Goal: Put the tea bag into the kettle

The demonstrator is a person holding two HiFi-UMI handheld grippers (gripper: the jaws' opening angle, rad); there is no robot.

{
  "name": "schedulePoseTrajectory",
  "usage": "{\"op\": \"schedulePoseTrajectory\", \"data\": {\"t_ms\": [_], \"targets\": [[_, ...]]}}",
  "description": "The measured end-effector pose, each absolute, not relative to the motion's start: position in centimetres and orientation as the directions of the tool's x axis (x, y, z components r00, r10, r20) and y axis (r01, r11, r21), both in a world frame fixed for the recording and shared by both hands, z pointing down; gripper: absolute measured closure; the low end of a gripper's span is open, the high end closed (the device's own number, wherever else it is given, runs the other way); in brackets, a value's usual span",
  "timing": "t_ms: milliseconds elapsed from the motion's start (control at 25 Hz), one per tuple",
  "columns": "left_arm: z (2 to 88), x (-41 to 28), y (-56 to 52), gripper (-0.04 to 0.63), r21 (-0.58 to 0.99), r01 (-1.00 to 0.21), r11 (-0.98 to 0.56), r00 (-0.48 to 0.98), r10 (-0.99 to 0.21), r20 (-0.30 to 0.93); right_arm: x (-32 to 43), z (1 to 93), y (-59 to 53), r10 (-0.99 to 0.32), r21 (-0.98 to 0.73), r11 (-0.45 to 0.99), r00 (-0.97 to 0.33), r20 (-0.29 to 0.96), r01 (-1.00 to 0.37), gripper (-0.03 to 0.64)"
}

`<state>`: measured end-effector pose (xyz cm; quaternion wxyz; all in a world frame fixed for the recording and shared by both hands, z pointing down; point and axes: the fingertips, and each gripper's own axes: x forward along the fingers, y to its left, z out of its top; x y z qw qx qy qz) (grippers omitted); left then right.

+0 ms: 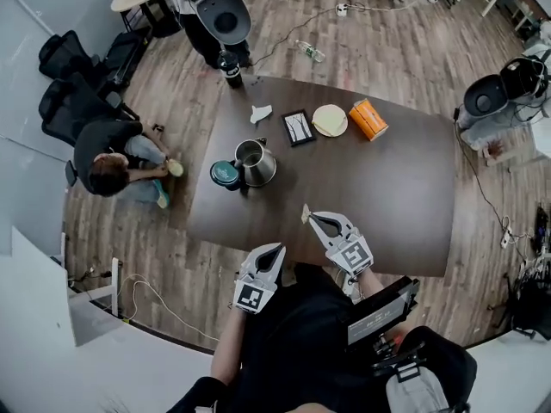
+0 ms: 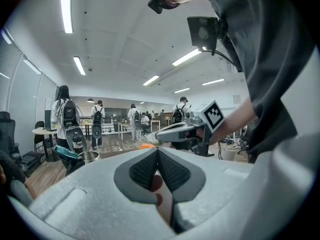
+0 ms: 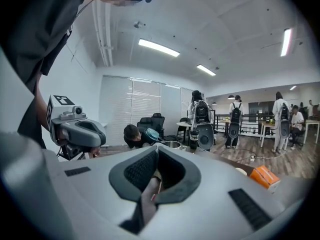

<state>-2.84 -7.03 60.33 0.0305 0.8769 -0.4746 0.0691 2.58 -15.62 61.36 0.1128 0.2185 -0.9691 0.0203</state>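
A steel kettle (image 1: 256, 163) stands open on the dark table (image 1: 387, 196), its teal lid (image 1: 225, 175) beside it on the left. My right gripper (image 1: 311, 217) is shut on a small beige tea bag (image 1: 305, 213), held above the table's near edge, well short of the kettle. In the right gripper view the kettle's rim (image 3: 171, 144) shows straight ahead past the closed jaws. My left gripper (image 1: 279, 249) hangs shut just off the near edge, left of the right one, with nothing seen in it. The left gripper view shows the right gripper (image 2: 156, 137) from the side and the kettle (image 2: 89, 156) far left.
At the table's far side lie a white crumpled paper (image 1: 261, 112), a black framed tray (image 1: 299, 127), a round beige disc (image 1: 330, 120) and an orange box (image 1: 368, 119). A black bottle (image 1: 230, 69) stands at the far edge. A person (image 1: 112, 157) crouches on the floor at left.
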Motion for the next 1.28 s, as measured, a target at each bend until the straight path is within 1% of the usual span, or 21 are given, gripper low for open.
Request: {"op": "schedulePoseTrajectory", "data": {"t_ms": [120,280,480,880,1080,1280], "targets": [[59.6,-4.6,-7.2,0.594,-0.03,-0.828,-0.56,0.552,-0.822,0.138,1.4,60.9,-16.1,-0.437,0.011,0.895,-0.873,0.218,-0.446,0.61],[59.3,-7.3,-7.2,0.595,-0.039,-0.828,-0.559,0.551,-0.825,0.129,0.2,61.3,-16.7,-0.461,0.009,0.88,-0.851,0.249,-0.474,0.609],[59.5,-10.3,-6.7,0.594,-0.051,-0.832,-0.553,0.543,-0.829,0.13,-1.7,61.6,-17.1,-0.486,-0.009,0.865,-0.842,0.235,-0.501,0.609],[60.0,-15.1,-6.1,0.595,-0.055,-0.841,-0.539,0.53,-0.84,0.12,-6.1,62.3,-17.1,-0.498,-0.007,0.858,-0.836,0.232,-0.513,0.609],[60.9,-17.1,-6.2,0.595,-0.049,-0.848,-0.528,0.521,-0.847,0.108,-8.2,63.2,-17.4,-0.49,0.032,0.866,-0.835,0.249,-0.499,0.609],[61.9,-18.7,-6.0,0.594,-0.042,-0.845,-0.533,0.525,-0.841,0.128,-10.3,63.7,-17.7,-0.493,0.041,0.865,-0.831,0.258,-0.5,0.609]]}}
